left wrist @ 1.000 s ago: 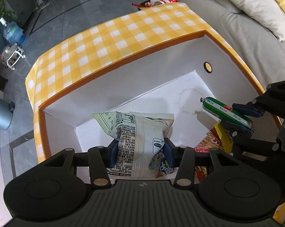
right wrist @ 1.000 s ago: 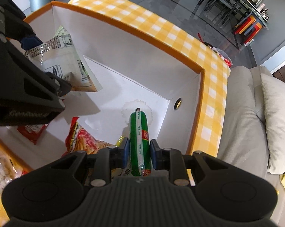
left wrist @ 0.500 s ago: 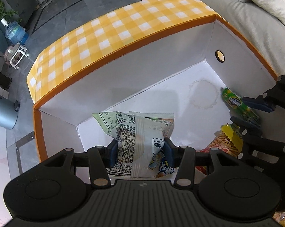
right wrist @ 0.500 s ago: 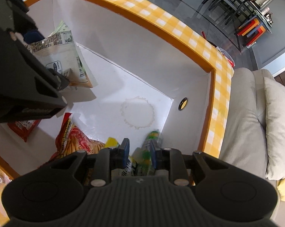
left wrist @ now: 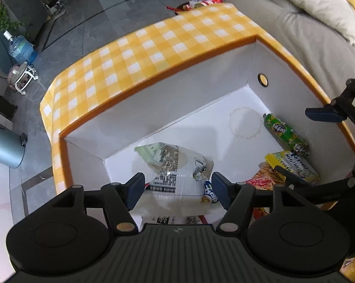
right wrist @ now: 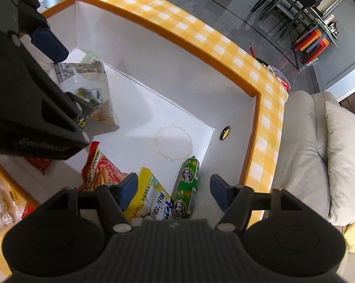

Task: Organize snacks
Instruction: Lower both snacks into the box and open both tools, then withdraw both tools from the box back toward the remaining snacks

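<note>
Both jaws now opening, white packet and green sausage released.

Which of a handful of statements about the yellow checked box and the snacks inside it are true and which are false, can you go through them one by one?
1. The green sausage-shaped snack stick lies on the floor of the white-lined box with the yellow checked rim. True.
2. The right gripper is clamped on the green stick. False: its jaws are opening and stand clear of it.
3. The white printed snack bag is between the left gripper's opening jaws, not pinched. True.
4. The box is empty apart from the green stick. False: a yellow packet and a red-orange packet also lie there.
5. A round hole shows in one box wall. True.
</note>
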Tool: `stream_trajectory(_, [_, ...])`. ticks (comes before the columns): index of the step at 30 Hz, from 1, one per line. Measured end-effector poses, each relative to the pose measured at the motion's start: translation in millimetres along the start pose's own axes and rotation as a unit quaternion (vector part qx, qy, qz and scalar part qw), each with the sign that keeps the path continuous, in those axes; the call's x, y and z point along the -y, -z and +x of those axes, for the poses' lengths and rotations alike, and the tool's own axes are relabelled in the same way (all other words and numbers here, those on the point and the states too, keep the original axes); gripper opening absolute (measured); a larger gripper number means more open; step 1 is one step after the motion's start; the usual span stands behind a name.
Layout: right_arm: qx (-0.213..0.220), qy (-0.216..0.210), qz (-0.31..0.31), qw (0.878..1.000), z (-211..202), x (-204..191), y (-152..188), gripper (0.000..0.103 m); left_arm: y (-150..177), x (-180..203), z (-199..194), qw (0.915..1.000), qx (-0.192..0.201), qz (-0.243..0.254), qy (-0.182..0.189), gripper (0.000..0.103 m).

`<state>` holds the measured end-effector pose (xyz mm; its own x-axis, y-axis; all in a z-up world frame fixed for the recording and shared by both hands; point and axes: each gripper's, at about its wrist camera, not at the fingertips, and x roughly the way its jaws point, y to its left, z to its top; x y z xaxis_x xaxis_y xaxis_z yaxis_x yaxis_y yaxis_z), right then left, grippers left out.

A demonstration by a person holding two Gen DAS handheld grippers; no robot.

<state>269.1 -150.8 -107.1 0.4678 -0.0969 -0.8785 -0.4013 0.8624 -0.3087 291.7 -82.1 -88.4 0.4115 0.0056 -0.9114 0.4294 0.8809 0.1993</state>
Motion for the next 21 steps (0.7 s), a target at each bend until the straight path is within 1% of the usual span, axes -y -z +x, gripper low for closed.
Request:
stream_trajectory(3, [0.008,0.001,0.002,1.0,-10,-1,1,0.066,4,-5,-12,0.9998,0.011,-0.016,0.003,0.078])
stream_trajectory(5, [0.014,0.004,0.008,1.0,-17,0,1,0.072,8,-9,-19,0.9995,0.018,-0.025,0.003,0.078])
stream_trajectory(6, [0.02,0.007,0.012,1.0,-21,0,2,0.079,10,-10,-24,0.9994,0.021,-0.028,0.002,0.078])
stream_trajectory(7, [0.026,0.011,0.016,0.999,-26,0,3,0.081,13,-11,-28,0.9992,0.025,-0.032,0.0,0.078])
stream_trajectory(14, [0.047,0.018,0.038,0.998,-54,-3,15,0.081,36,-11,-60,0.9973,0.061,-0.038,-0.013,0.078])
stream_trajectory(21, [0.071,0.017,0.046,0.996,-84,-16,31,0.084,61,-2,-88,0.995,0.094,-0.02,-0.028,0.078])
